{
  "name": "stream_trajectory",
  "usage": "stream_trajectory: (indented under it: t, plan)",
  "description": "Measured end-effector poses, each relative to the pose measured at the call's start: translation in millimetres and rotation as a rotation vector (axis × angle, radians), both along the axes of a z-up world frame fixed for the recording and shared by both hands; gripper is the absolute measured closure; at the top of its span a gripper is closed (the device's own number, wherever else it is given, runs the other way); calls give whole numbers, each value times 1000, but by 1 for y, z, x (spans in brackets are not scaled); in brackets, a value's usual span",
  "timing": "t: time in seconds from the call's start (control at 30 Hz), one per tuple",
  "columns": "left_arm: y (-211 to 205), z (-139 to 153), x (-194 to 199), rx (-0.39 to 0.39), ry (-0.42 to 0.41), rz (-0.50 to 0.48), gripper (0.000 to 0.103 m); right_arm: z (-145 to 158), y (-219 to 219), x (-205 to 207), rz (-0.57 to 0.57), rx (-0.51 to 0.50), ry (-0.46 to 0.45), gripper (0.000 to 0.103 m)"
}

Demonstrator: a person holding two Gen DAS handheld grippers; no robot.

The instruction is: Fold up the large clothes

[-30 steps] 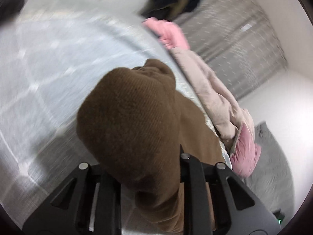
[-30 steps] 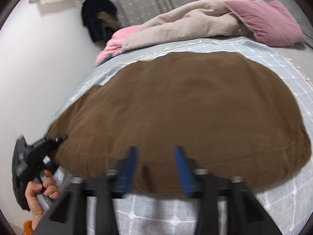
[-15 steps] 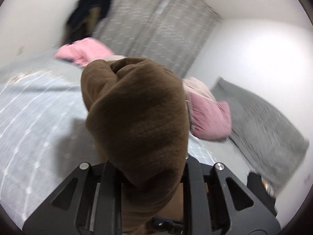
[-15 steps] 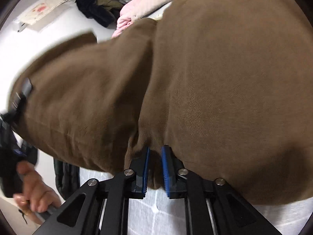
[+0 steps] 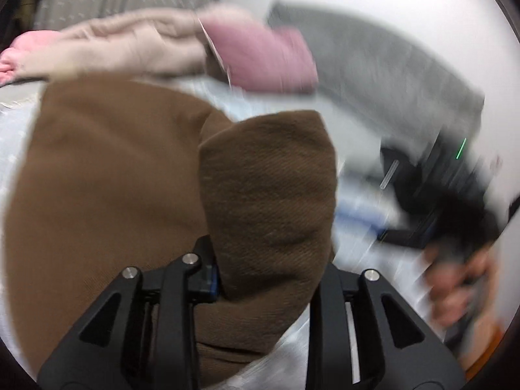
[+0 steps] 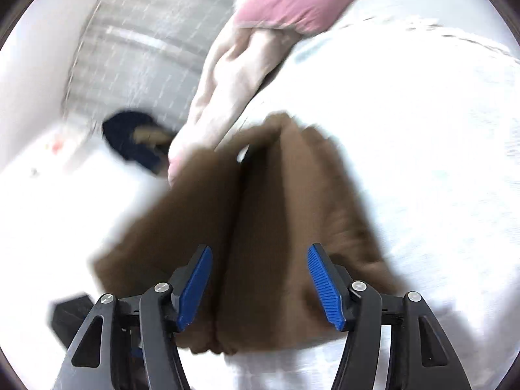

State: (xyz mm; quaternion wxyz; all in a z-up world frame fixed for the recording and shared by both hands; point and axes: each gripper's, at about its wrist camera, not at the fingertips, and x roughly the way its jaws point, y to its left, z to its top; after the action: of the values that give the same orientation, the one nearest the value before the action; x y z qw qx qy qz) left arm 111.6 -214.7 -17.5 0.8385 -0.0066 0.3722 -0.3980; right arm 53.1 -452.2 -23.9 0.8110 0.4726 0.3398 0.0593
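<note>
A brown garment (image 5: 113,178) lies on the bed, and a thick bunch of it fills the gap of my left gripper (image 5: 269,279). The jaws are opening, but the cloth still touches both fingers. In the right wrist view the same brown garment (image 6: 260,227) lies doubled over with a crease down its middle. My right gripper (image 6: 260,286) is opening wide above it, its blue pads (image 6: 195,286) standing clear of the cloth on either side. From the left wrist view that right gripper (image 5: 438,195) is a black blur at the right, held by a hand (image 5: 455,286).
The pale checked bed sheet (image 6: 422,162) spreads to the right. A beige duvet (image 5: 130,42), a pink pillow (image 5: 260,55) and a grey blanket (image 5: 390,74) lie along the far side. A grey curtain (image 6: 146,48) and dark clothing (image 6: 130,136) are beyond the bed.
Both hands swung sideways across the bed with the brown cloth. The right jaws, shut on the hem half a second ago, now stand wide apart. The left still carries its bunch.
</note>
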Motion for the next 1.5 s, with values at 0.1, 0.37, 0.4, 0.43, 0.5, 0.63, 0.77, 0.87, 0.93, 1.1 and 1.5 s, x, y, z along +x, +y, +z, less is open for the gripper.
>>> stream_trajectory:
  t: [0.1,0.37,0.4,0.43,0.5,0.63,0.77,0.87,0.93,1.1,1.5]
  plan:
    - [-16,-15,-20,133,-115,-82,64,-4,-6,-5,3,47,-12,37]
    - [15,29,-65,80,-62,-328,32,-7,6,20,104,81,22,26]
    - [24,32,-68,77,-52,-348,30,-5,12,22,120,81,21,25]
    - [34,33,-76,74,-44,-358,29,-3,12,25,132,79,22,25]
    - [51,38,-79,67,-34,-343,23,1,20,32,156,60,36,24]
    - [96,45,-67,67,-4,-180,18,1,33,27,164,4,99,23]
    - [135,28,-32,60,40,44,13,4,54,24,172,-50,99,23]
    - [156,14,-11,4,137,176,13,6,67,34,126,-166,133,23]
    - [164,4,-1,-28,185,228,13,3,71,47,63,-229,150,42]
    - [161,-1,11,-50,210,273,13,24,88,65,98,-299,28,77]
    - [119,-5,40,-34,261,243,13,-12,8,51,13,-222,202,58]
